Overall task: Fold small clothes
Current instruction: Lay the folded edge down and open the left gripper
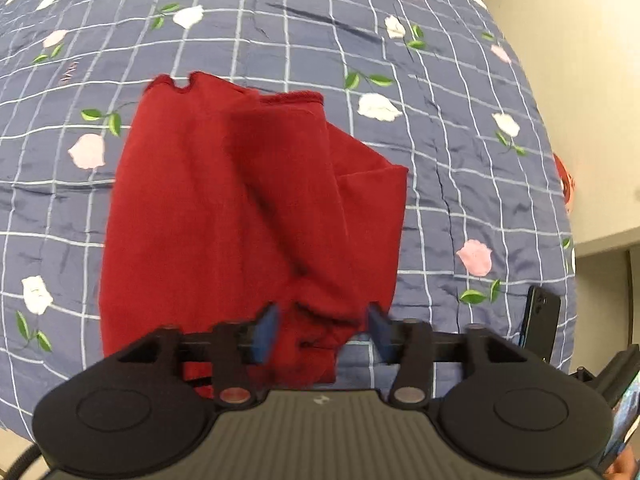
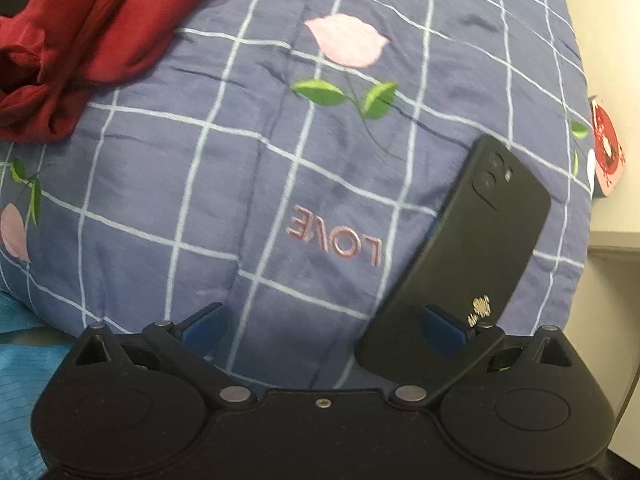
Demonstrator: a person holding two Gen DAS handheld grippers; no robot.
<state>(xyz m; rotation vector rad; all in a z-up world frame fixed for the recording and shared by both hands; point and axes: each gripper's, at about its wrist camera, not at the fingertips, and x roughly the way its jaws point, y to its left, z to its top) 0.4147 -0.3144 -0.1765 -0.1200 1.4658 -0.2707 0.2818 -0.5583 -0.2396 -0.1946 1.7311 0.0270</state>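
A dark red garment (image 1: 240, 208) lies partly folded on the blue checked bedspread (image 1: 460, 160), with a scalloped hem at its far end and a flap folded over its right side. My left gripper (image 1: 323, 330) hovers over the garment's bunched near edge; it is open, and the cloth sits between its blue pads (image 1: 266, 332). In the right wrist view a crumpled corner of the red garment (image 2: 80, 40) shows at the upper left. My right gripper (image 2: 324, 330) stands wide open over bare bedspread (image 2: 240, 180), holding nothing.
A black phone (image 2: 464, 248) lies face down on the bedspread by my right gripper's right finger; the same phone (image 1: 540, 320) shows at the bed's right edge. Beyond that edge is a pale wall (image 1: 580, 80). Light blue fabric (image 2: 20, 360) sits at the lower left.
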